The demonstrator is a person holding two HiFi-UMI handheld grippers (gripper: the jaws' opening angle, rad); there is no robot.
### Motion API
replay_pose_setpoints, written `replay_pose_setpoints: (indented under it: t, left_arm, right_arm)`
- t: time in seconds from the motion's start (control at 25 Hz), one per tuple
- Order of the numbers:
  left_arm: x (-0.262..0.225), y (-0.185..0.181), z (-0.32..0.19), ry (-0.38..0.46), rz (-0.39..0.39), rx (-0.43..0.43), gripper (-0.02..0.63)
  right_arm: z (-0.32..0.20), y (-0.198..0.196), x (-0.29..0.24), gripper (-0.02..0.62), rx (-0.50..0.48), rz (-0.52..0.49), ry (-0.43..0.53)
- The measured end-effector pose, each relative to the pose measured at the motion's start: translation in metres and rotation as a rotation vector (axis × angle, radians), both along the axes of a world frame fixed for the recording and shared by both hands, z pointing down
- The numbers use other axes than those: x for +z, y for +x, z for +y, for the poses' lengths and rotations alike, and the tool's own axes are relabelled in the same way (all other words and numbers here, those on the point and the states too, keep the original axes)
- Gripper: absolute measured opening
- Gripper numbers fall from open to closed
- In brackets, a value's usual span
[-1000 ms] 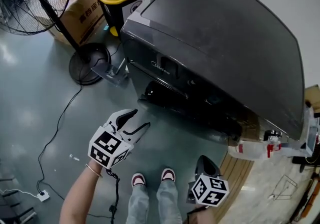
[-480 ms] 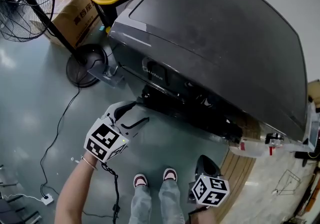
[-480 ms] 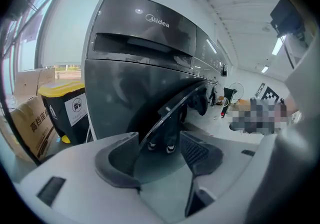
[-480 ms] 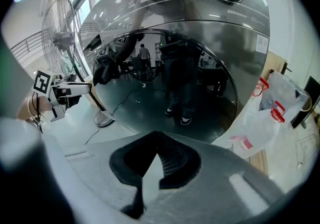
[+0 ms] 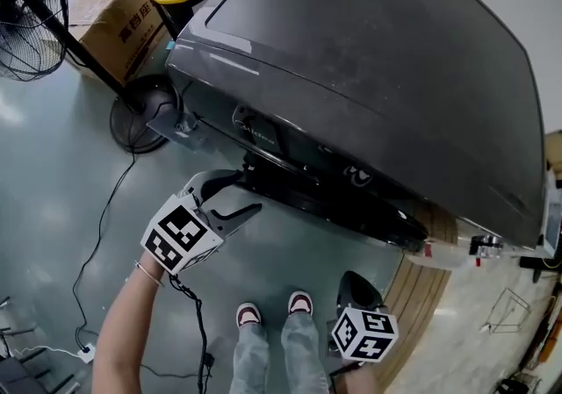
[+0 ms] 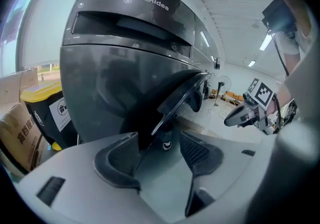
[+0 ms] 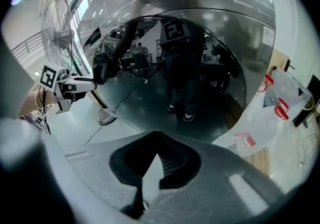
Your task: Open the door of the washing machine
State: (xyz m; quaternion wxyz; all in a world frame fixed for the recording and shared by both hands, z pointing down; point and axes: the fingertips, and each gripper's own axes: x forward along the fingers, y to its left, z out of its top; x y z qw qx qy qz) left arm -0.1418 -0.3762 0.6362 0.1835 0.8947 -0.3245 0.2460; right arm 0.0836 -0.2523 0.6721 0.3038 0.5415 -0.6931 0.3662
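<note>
- The washing machine (image 5: 369, 76) fills the upper right. Its front says Midea (image 6: 155, 2).
- Its round door (image 5: 329, 197) is mid-frame, low on the front.
- The left claw (image 5: 247, 191) has just been opening and is wide apart. The door's edge is just ahead, and nothing is pinched.
- The right claw (image 5: 356, 285), at the bottom, is closed and empty.
- The floor (image 5: 53, 173) is shiny and grey. A printed box (image 5: 114, 19) and a fan stand (image 5: 140, 111) crowd the upper left.

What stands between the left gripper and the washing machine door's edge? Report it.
Nothing visible does. The left gripper, whose jaws have just been opening and hold nothing, hangs close beside the door. The door's edge shows straight ahead through their gap, with only open air between.
</note>
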Motion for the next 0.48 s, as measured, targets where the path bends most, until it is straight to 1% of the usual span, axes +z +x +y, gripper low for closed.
replay_pose_setpoints:
  t: [0.12, 0.24, 0.36, 0.48]
  left_arm:
    - [0.006, 0.004, -0.002, -0.007, -0.015, 0.02, 0.241]
    - [0.009, 0.008, -0.007, 0.014, -0.039, 0.02, 0.241]
    - [0.01, 0.007, -0.008, 0.029, -0.027, 0.009, 0.241]
    - [0.012, 0.005, -0.006, 0.015, -0.03, 0.012, 0.23]
  right_arm:
    - [0.0, -0.004, 0.002, 0.005, -0.011, -0.003, -0.005]
    - [0.0, -0.005, 0.003, 0.005, -0.018, -0.007, -0.006]
    - [0.0, -0.005, 0.005, 0.005, -0.025, -0.007, -0.01]
    - [0.001, -0.005, 0.007, 0.005, -0.034, -0.006, -0.013]
